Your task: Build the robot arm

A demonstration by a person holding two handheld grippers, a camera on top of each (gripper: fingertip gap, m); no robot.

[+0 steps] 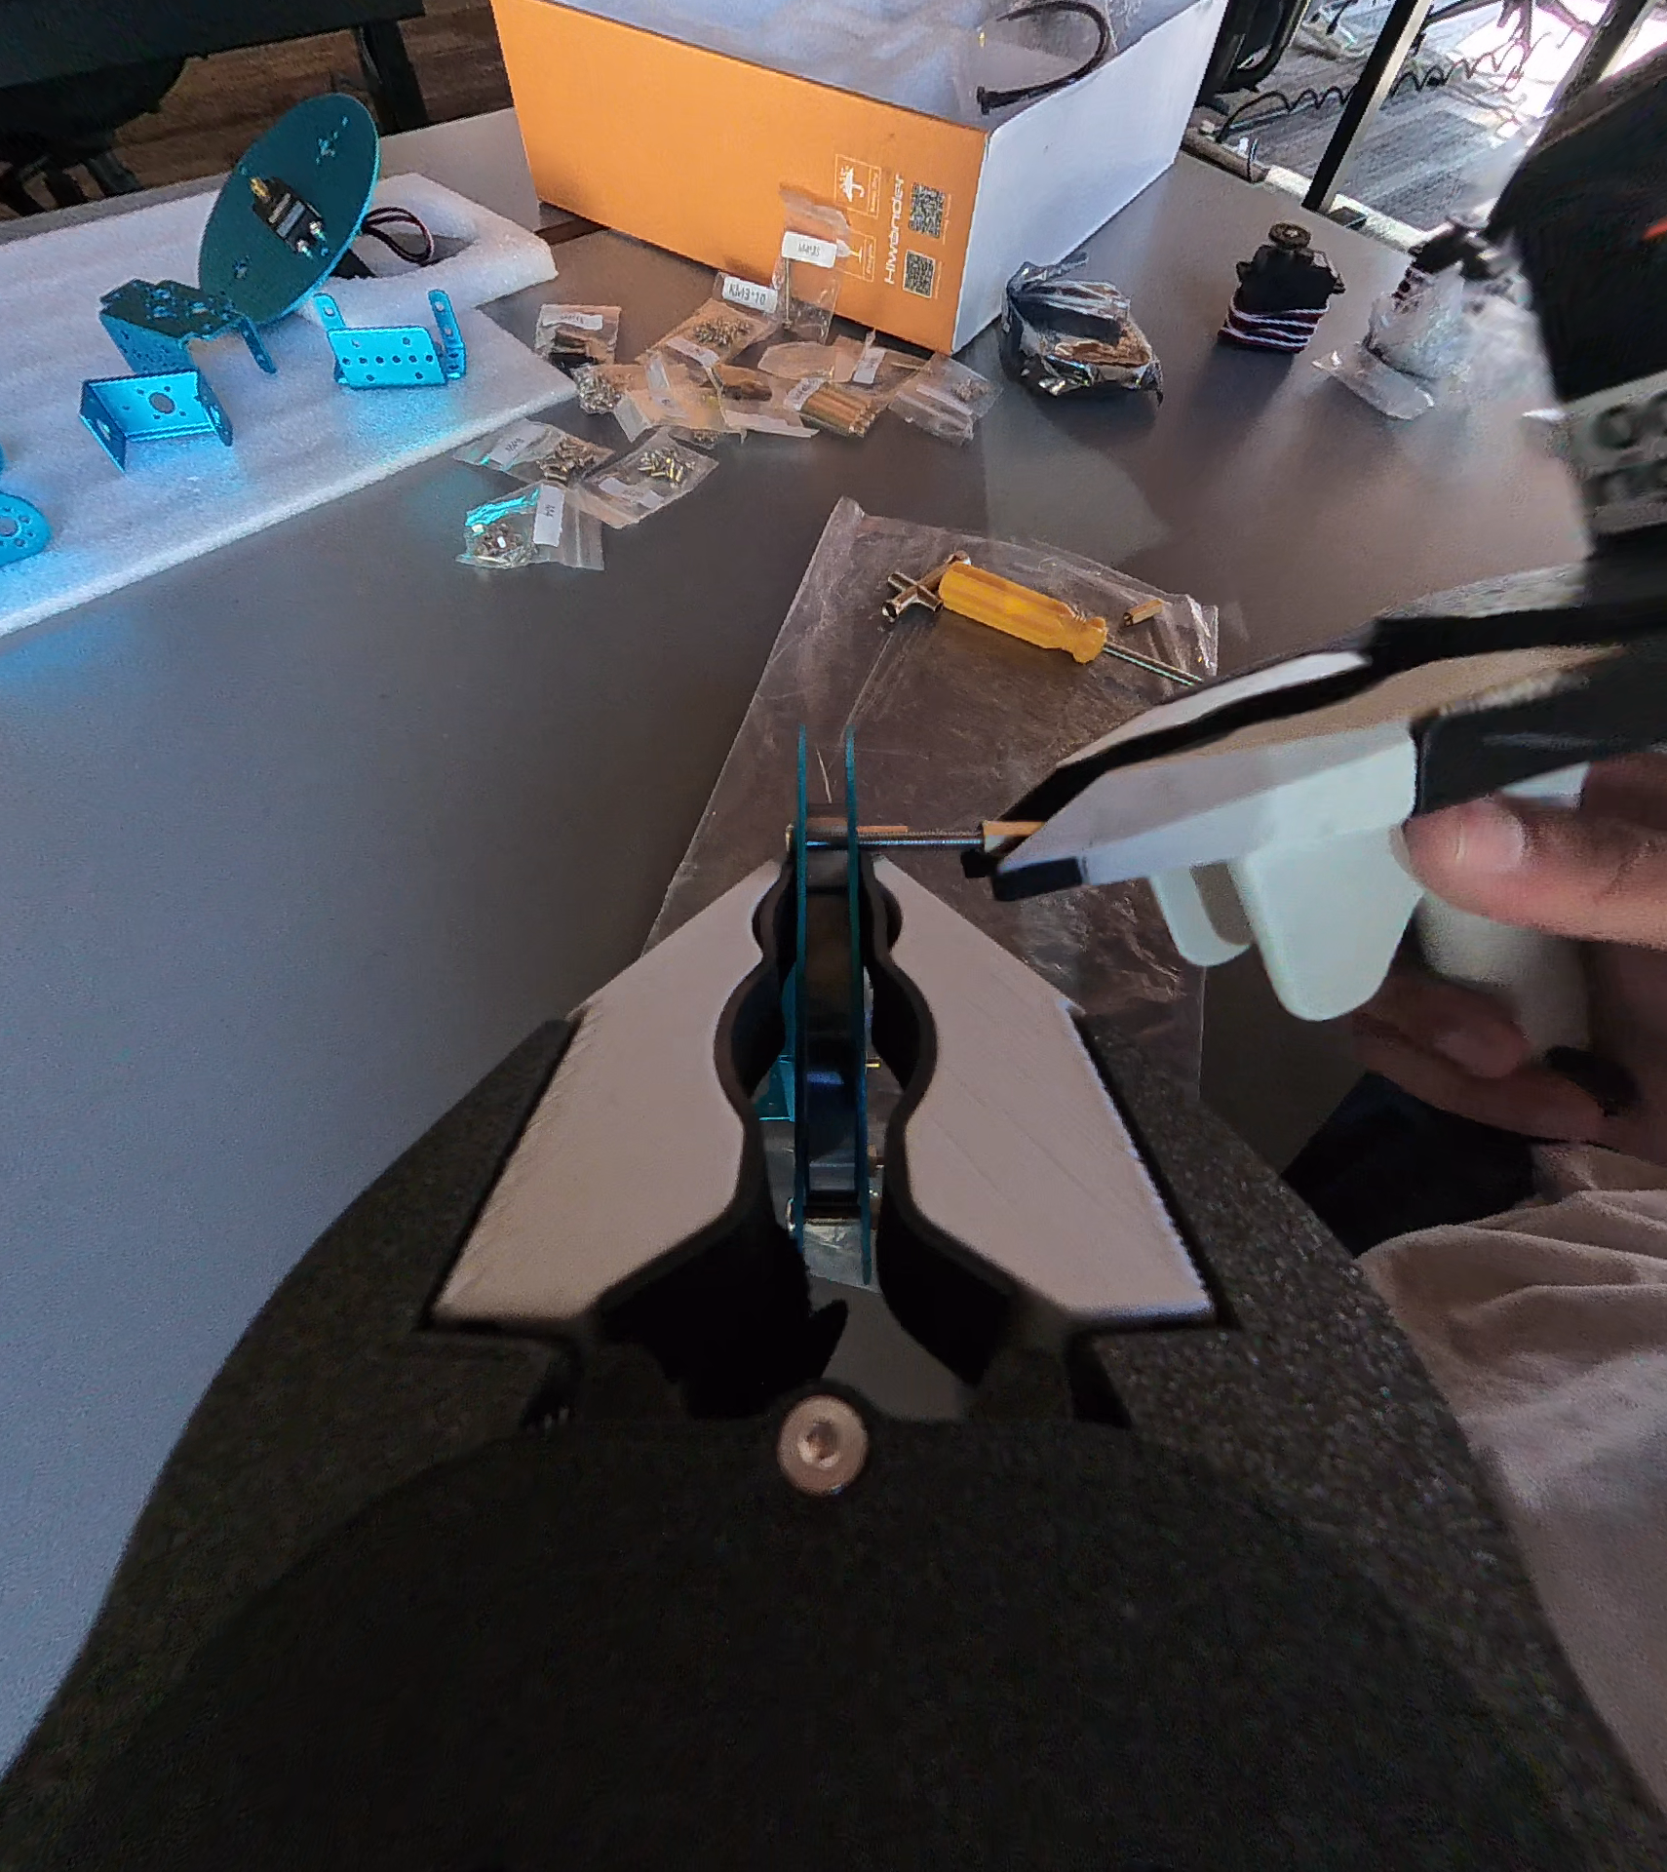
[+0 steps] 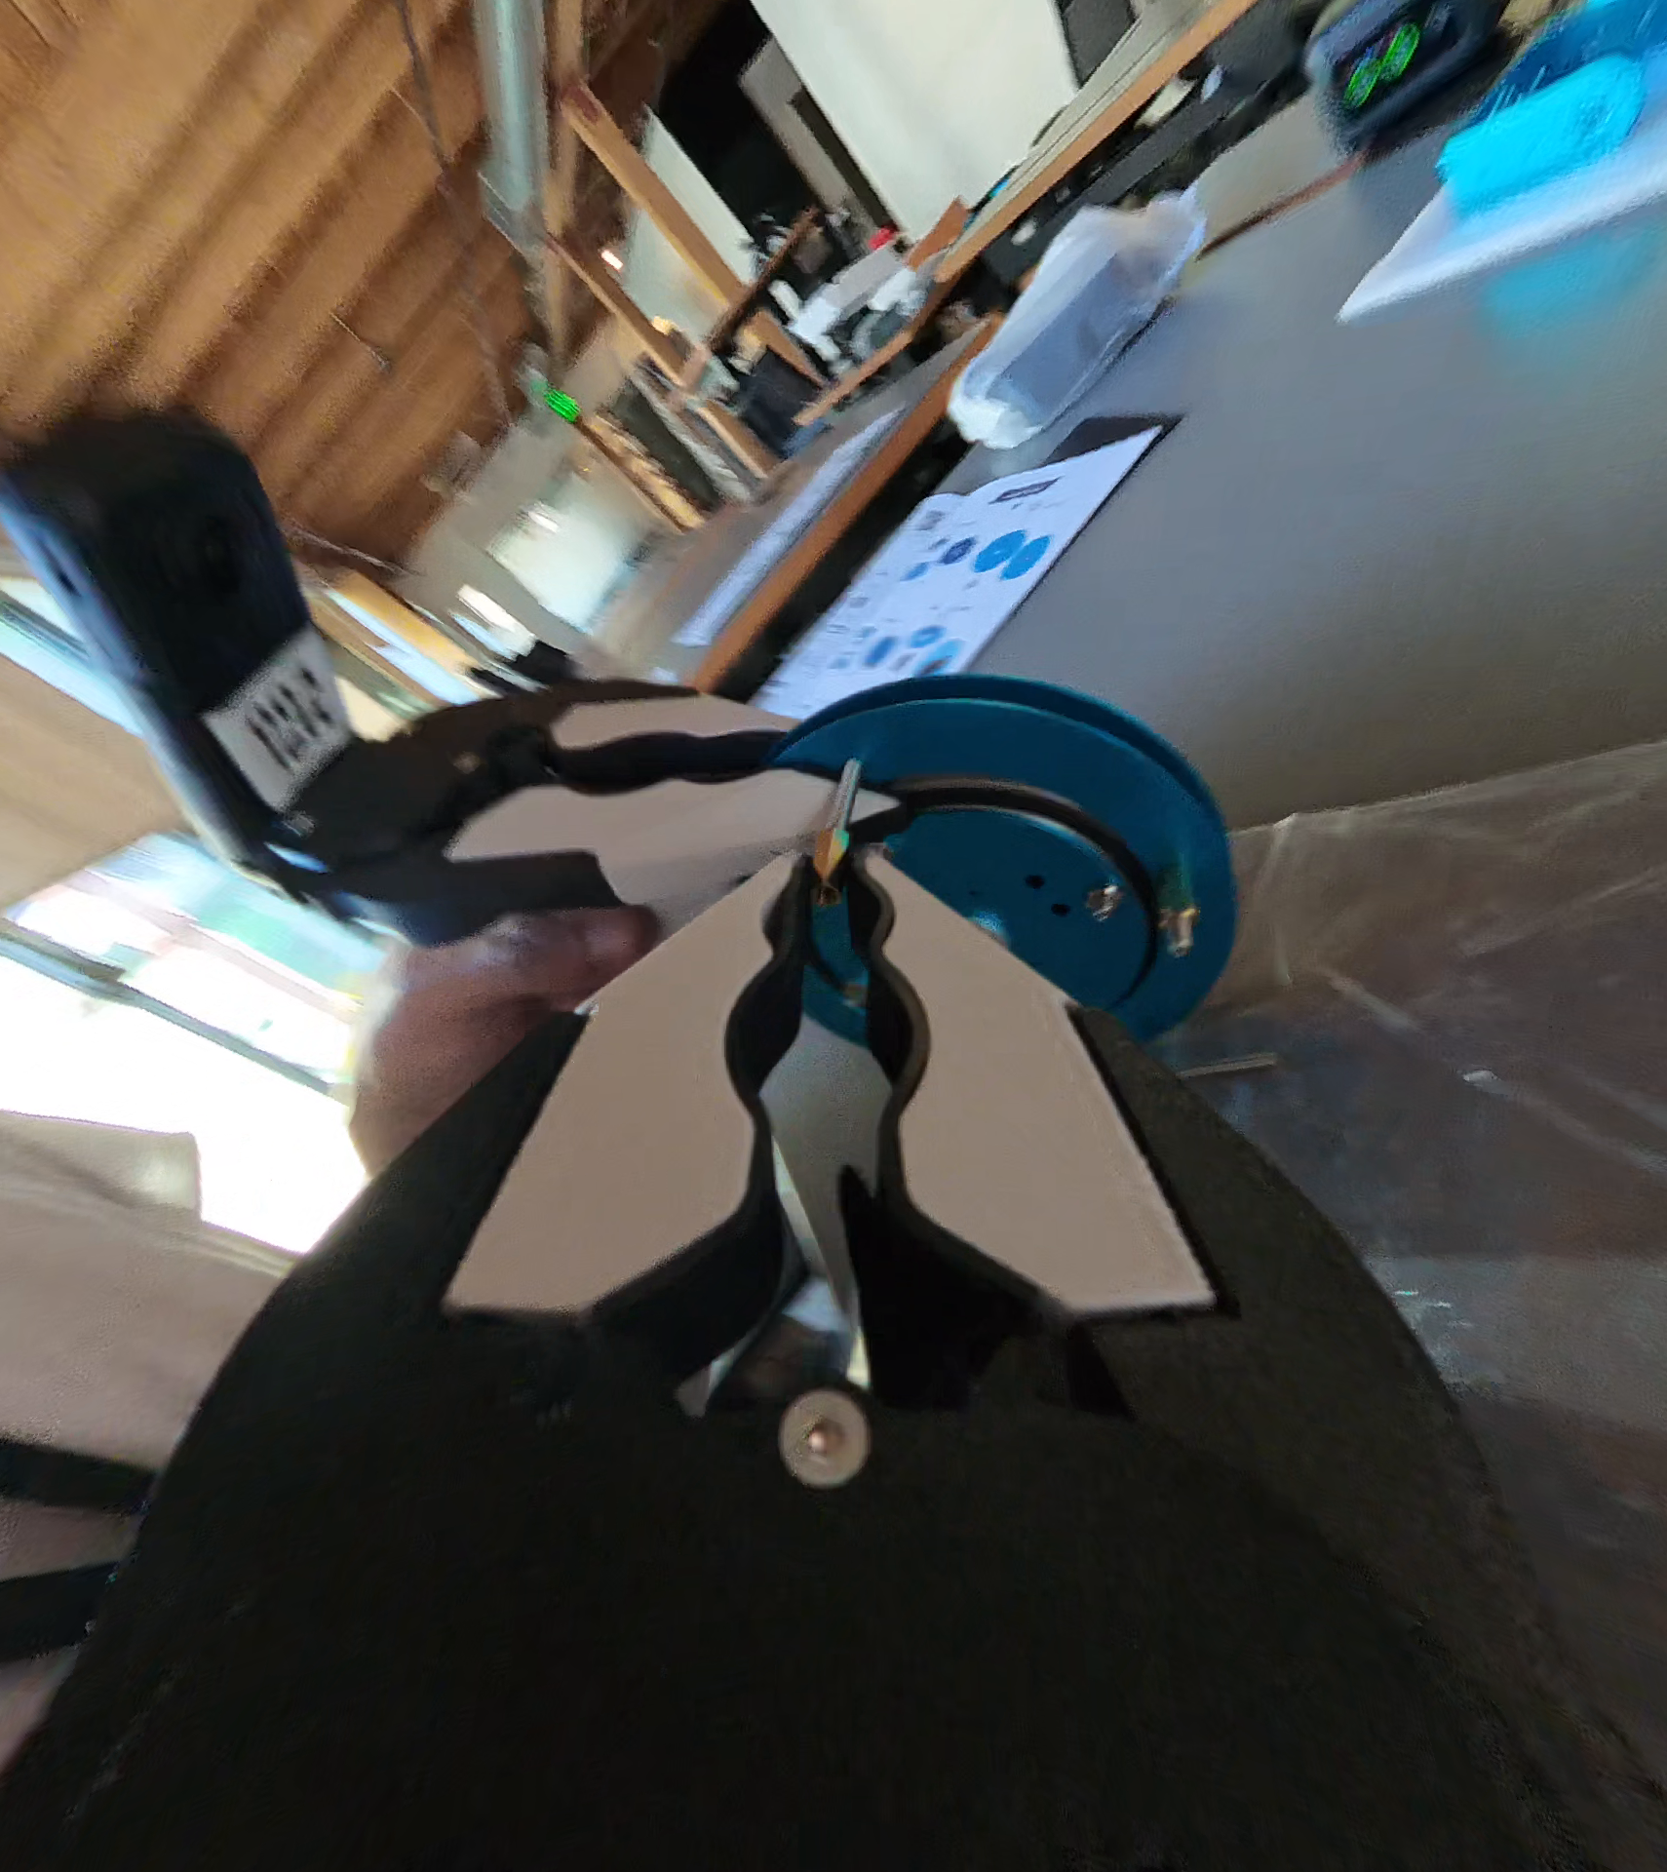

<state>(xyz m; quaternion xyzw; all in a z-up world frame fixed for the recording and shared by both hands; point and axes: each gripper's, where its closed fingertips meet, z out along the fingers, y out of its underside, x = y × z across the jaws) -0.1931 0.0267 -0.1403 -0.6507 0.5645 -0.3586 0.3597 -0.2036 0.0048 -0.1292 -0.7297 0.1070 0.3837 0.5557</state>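
My left gripper [image 1: 827, 873] is shut on a blue double-disc assembly [image 1: 824, 1013], held edge-on above a clear plastic sheet [image 1: 961, 709]. A thin metal rod [image 1: 910, 837] with a brass end passes through the discs near their top edge. My right gripper [image 1: 997, 863] comes in from the right and is shut on that rod's brass end. In the right wrist view my right gripper [image 2: 835, 883] pinches the rod [image 2: 842, 826] against the face of the blue discs [image 2: 1042, 800]. The left gripper [image 2: 607, 800] holds the discs from the left, with a hand below it.
On the grey table [image 1: 252, 861] are a yellow screwdriver [image 1: 1022, 613], several small bags of screws [image 1: 708, 385], an orange and white box [image 1: 759, 132], a black servo [image 1: 1280, 289], and blue brackets [image 1: 384, 344] on white foam. A printed sheet [image 2: 961, 567] lies farther off. My two grippers' fingertips are within a few centimetres of each other. From either gripper's tips it is about 20 centimetres to the yellow screwdriver [image 1: 1022, 613].
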